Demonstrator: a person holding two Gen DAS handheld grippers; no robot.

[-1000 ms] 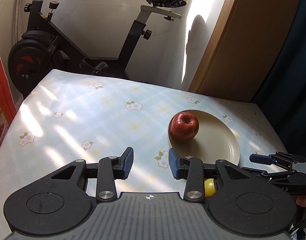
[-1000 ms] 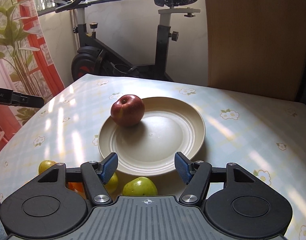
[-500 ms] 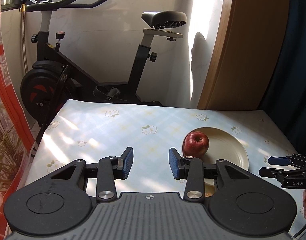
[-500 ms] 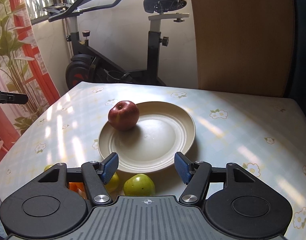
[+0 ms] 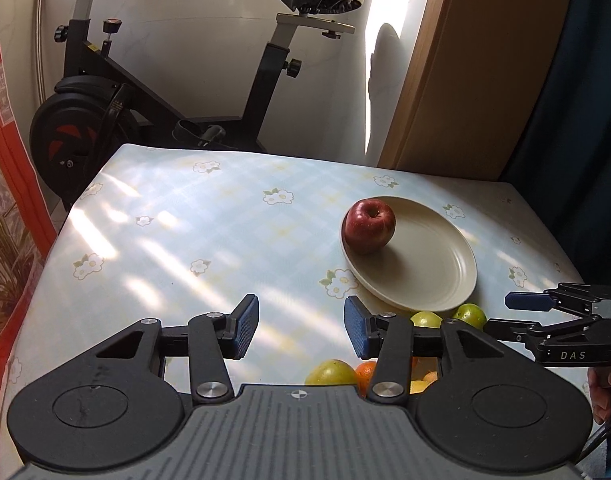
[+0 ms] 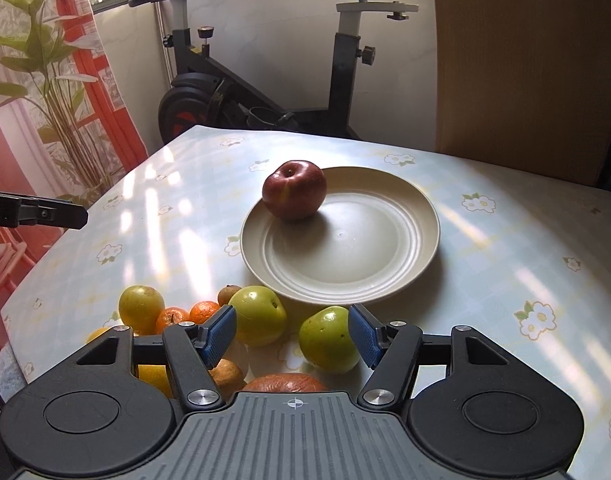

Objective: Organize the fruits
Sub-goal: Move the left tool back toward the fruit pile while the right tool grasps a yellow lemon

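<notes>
A red apple (image 6: pixel 294 195) sits on the left side of a beige plate (image 6: pixel 385 248); both also show in the left wrist view, the apple (image 5: pixel 369 226) on the plate (image 5: pixel 433 268). Several green, yellow and orange fruits lie in front of the plate, among them a green fruit (image 6: pixel 328 339) and another green fruit (image 6: pixel 258 315). My right gripper (image 6: pixel 291 335) is open and empty, above these fruits. My left gripper (image 5: pixel 301 327) is open and empty over the tablecloth, left of the plate. The right gripper also shows in the left wrist view (image 5: pixel 545 308).
The table (image 5: pixel 185 232) has a pale blue flowered cloth. An exercise bike (image 5: pixel 117 92) stands behind its far edge. A wooden panel (image 6: pixel 521 64) is at the back right. A red window frame and a plant (image 6: pixel 57 92) are on the left.
Both grippers have pulled back and tilted down, so the pile of loose fruits in front of the plate now shows more fully. The apple and plate have not moved.
</notes>
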